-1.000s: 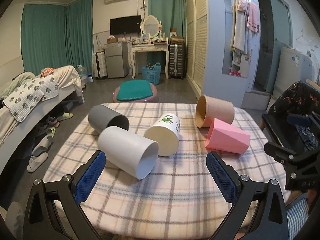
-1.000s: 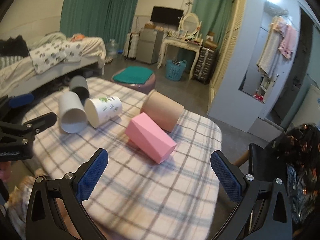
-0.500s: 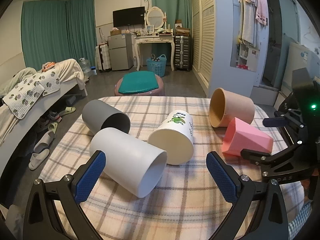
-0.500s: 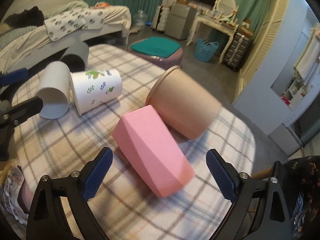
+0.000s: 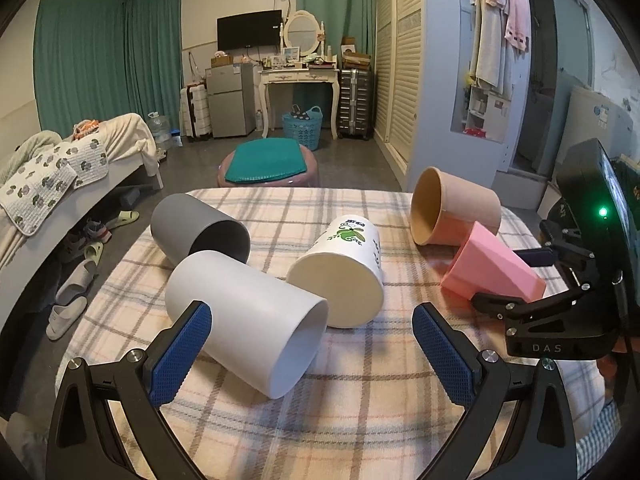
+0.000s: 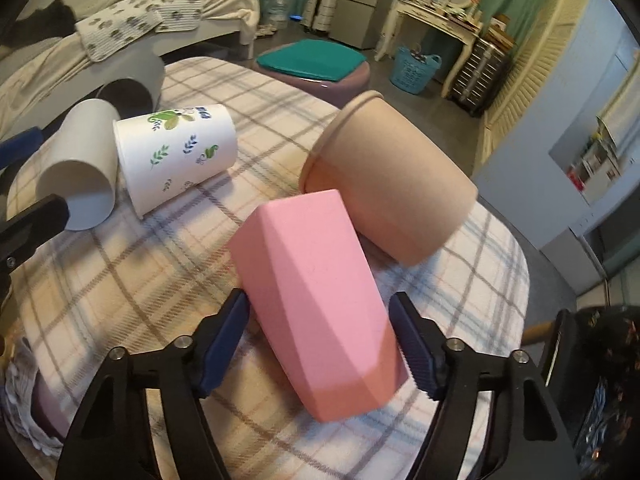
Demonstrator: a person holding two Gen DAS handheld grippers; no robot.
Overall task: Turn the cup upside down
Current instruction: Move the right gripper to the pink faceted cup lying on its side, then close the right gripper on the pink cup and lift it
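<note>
Several cups lie on their sides on a plaid-covered table (image 5: 360,412). A pink faceted cup (image 6: 316,296) lies between the pads of my right gripper (image 6: 320,340), whose jaws stand close around it; contact is unclear. It also shows in the left wrist view (image 5: 492,268). Behind it lies a tan cup (image 6: 392,188). A white cup with leaf print (image 5: 340,272), a plain white cup (image 5: 248,312) and a grey cup (image 5: 196,228) lie to the left. My left gripper (image 5: 312,352) is open and empty, near the plain white cup.
The right gripper's body (image 5: 560,312) shows at the right of the left wrist view. A pink stool with a green cushion (image 5: 268,164) stands beyond the table's far edge. A bed (image 5: 60,176) is at the left. The table's right edge (image 6: 516,264) is close to the tan cup.
My right gripper has moved in over the pink cup and its jaws have narrowed around it. My left gripper has moved a little closer to the plain white cup.
</note>
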